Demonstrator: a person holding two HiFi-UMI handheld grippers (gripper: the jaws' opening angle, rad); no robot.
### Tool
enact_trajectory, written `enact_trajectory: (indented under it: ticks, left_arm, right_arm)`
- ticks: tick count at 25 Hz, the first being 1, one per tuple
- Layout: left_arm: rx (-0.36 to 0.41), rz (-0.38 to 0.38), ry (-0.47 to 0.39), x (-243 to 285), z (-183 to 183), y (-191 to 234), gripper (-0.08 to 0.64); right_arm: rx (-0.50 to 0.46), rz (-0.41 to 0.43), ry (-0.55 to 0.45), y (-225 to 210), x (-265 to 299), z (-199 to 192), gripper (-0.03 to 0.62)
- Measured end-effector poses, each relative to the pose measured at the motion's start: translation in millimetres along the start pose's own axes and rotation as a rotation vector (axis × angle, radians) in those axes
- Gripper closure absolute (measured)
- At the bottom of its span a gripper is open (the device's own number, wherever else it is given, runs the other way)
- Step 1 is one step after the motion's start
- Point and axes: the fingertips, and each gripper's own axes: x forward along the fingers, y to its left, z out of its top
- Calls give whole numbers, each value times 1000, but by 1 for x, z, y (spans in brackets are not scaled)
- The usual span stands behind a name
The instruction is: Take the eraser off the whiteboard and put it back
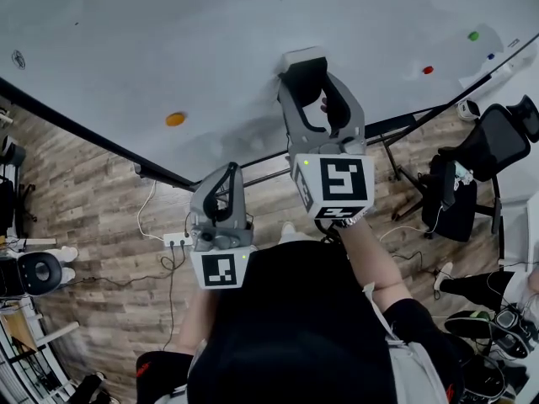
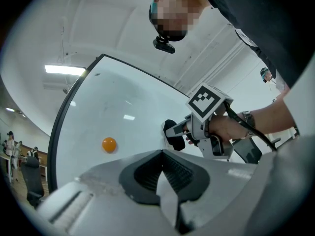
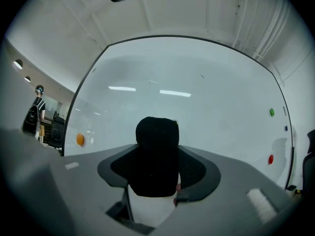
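The eraser is pinched in my right claw, black felt sticking out past the jaws and a white body underneath. The head view shows it right up at the whiteboard, near the bottom edge. I cannot tell from any of the 3 views whether it is touching the surface or sits just off it.

My read is that I am at the board end of the job, either lifting the eraser away or setting it back, and either way the grip matters most. The jaws hold it across its 2 sides and look well centred, so I would not re-grip. To put it back cleanly, I should square the eraser's mounting face to the board before contact, because a tilted touch could let it slide or smear. I would come straight in, press lightly, and spread the jaws only once it seems to hold on its own. If it slips, the floor is a long way down.

My left claw is pressed together on nothing, held low and well apart from the eraser, so it is out of the way. An orange magnet sits well to the left on the board. A red one and a green one are far to the right, and none of them crowds the spot.
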Motion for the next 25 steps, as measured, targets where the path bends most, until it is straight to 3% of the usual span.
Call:
enact_trajectory:
  ticks: [15, 25]
  left_arm:
    - [6, 24, 25, -16, -4, 9, 558]
    - [8, 12, 8, -26, 1, 8, 558]
  right_arm:
    - [58, 16, -11, 0, -3, 2, 373]
    - [45, 8, -44, 5, -22, 11, 370]
